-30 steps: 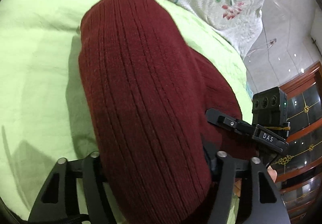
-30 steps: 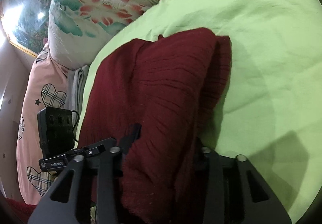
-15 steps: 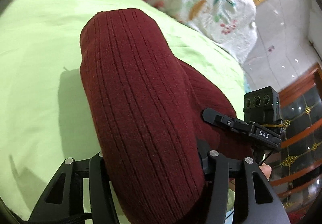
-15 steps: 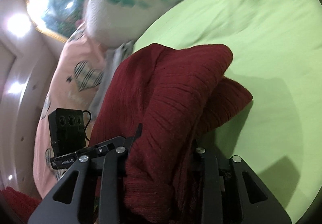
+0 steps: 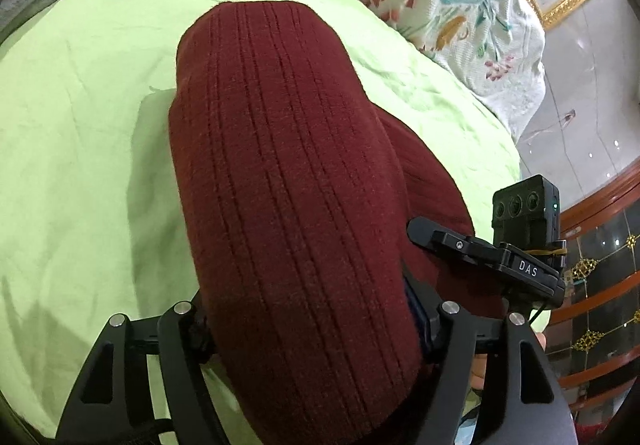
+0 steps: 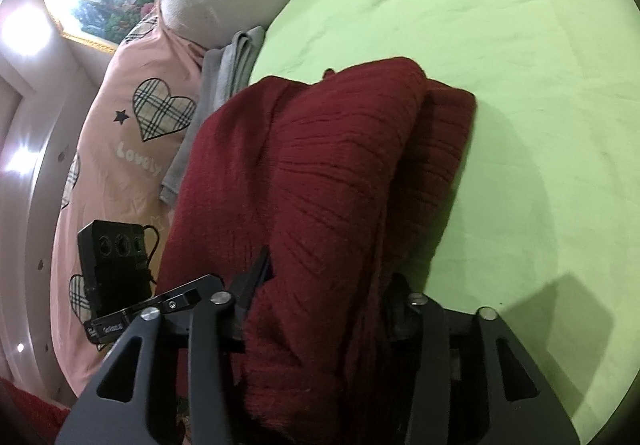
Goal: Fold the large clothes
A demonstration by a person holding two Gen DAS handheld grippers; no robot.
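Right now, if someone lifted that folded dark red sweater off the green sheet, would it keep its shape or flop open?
The dark red sweater would probably sag: its thick ribbed knit bulges softly over the fold. It likely unfolds unless held from both sides, since loose layers show at its edge. It should not slide much on the green sheet.

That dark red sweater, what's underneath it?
Under the dark red sweater lies a light green bedsheet, bare all around it. At its left edge a grey folded cloth shows beside it. Whatever sits directly beneath the bundle is covered.
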